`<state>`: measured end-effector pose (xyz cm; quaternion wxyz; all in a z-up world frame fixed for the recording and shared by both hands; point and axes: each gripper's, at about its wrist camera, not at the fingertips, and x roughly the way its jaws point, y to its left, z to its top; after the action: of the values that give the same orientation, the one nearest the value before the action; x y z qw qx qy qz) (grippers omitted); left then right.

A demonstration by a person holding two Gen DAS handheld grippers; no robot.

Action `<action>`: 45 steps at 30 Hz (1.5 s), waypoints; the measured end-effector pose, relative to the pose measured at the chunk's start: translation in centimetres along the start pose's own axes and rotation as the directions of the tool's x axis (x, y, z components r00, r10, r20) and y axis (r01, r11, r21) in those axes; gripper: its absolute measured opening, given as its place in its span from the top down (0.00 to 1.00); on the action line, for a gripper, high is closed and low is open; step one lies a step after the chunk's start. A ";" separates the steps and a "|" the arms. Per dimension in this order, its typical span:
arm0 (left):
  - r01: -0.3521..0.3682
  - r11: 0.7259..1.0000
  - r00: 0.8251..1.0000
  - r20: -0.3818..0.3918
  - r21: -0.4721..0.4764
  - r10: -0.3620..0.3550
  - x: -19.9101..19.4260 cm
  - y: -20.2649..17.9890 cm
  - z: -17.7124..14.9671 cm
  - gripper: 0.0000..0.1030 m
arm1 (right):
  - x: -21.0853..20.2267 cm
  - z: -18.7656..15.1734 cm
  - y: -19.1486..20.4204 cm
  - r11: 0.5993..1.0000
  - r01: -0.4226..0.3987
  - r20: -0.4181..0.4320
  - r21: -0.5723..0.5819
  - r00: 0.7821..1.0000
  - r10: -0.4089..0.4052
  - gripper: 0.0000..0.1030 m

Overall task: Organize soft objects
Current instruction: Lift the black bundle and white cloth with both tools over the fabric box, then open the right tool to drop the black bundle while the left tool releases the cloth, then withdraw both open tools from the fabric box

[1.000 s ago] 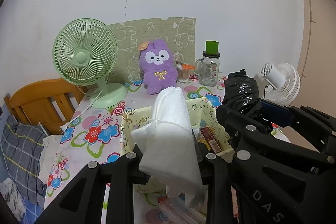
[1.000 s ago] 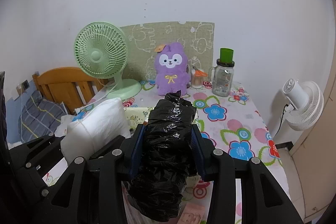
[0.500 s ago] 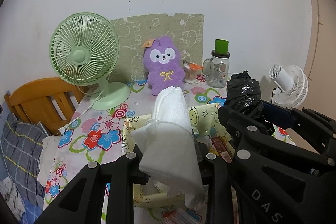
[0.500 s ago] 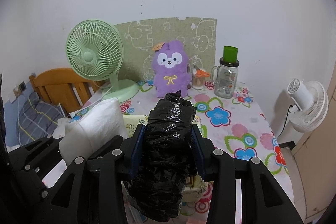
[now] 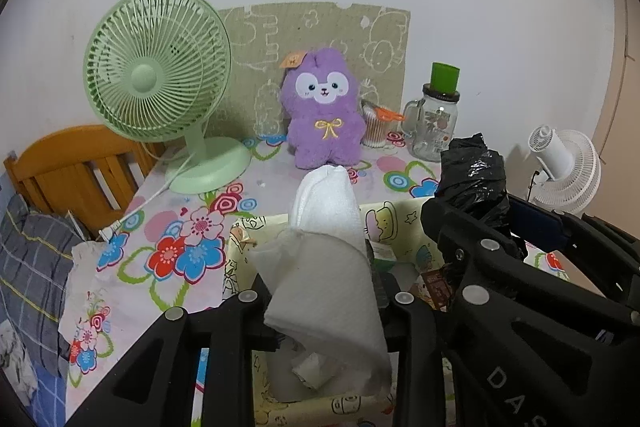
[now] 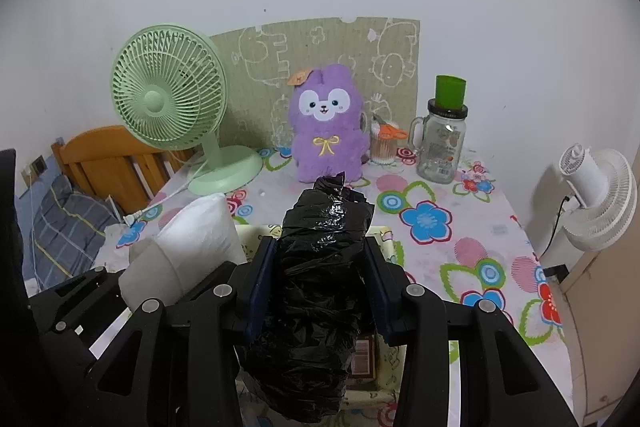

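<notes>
My left gripper (image 5: 326, 301) is shut on a white folded cloth (image 5: 328, 251), held upright above a pale yellow cartoon-print box (image 5: 240, 247). My right gripper (image 6: 320, 283) is shut on a crumpled black plastic bag (image 6: 320, 287), held over the same box (image 6: 386, 239). The black bag also shows at the right of the left wrist view (image 5: 474, 179), and the white cloth at the left of the right wrist view (image 6: 188, 247). A purple plush toy (image 6: 326, 127) sits upright at the back of the table.
A green desk fan (image 5: 160, 87) stands back left, its cord trailing across the floral tablecloth (image 6: 472, 227). A glass jar with a green cup on it (image 6: 442, 143) and a swab cup stand back right. A white fan (image 6: 596, 195) stands beyond the table's right edge; a wooden bed frame (image 5: 76, 167) is left.
Both grippers have moved forward and down a little toward the box, still holding the cloth and the bag. The items at the back of the table look closer.
</notes>
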<state>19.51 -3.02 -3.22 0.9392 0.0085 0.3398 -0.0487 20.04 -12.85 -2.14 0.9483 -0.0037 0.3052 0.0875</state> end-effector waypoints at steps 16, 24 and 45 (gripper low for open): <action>-0.026 1.000 0.998 -0.054 -0.002 0.026 2.6 1.0 -0.4 0.33 | 3.6 0.1 0.0 1.000 -0.025 -0.044 0.015 0.999 0.026 0.55; -0.031 1.000 0.998 -0.063 -0.002 0.030 3.0 1.3 -0.5 0.18 | 5.0 -0.3 0.7 0.999 -0.052 -0.083 -0.010 0.995 0.051 0.42; -0.011 1.000 0.999 -0.037 0.006 0.012 0.1 0.7 -1.9 0.05 | 1.9 -1.8 0.4 0.999 -0.036 -0.065 -0.004 0.997 0.035 0.10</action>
<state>18.48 -2.22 -4.78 0.9331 0.0138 0.3568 -0.0440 20.40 -12.28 -4.72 0.9362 -0.0036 0.3356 0.1049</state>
